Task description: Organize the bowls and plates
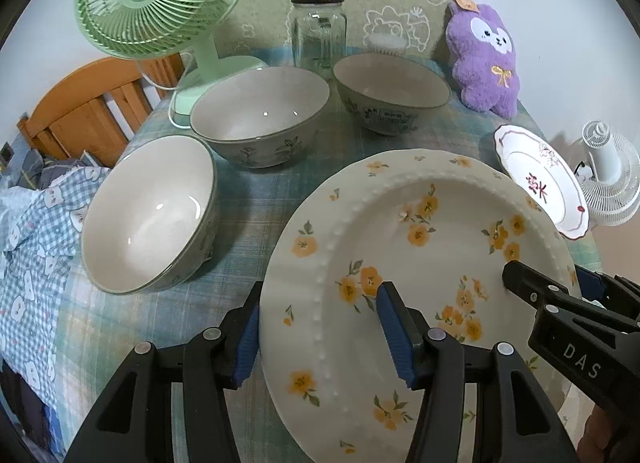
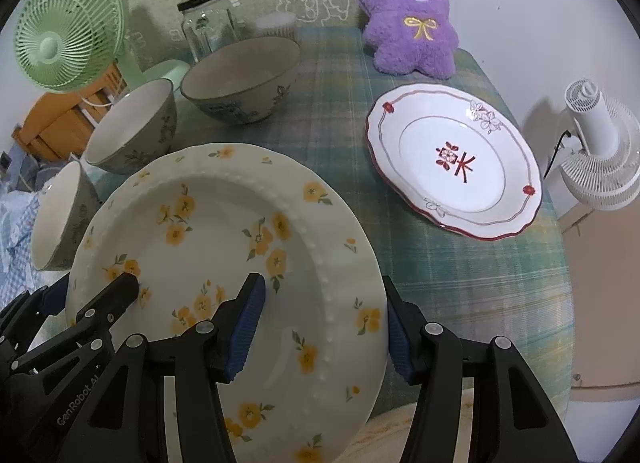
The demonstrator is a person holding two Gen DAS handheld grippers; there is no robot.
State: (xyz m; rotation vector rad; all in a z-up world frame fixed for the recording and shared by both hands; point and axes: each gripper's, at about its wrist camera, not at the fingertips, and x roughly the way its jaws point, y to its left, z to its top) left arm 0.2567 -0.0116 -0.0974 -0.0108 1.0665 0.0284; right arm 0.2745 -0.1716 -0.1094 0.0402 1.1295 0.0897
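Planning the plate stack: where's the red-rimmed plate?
The red-rimmed plate lies flat on the tablecloth's right side, in front of the purple plush, beyond the held yellow-flowered plate.

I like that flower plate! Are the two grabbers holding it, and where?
Yes. The yellow-flower plate is held by both: the left gripper clamps its left rim and the right gripper clamps its right rim.

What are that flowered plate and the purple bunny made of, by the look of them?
The flowered plate looks like glazed ceramic: a smooth, glossy cream surface with a raised beaded ring and printed yellow blossoms. The purple bunny looks like plush fabric: a fuzzy pile, soft rounded outline and a stitched gold bow.
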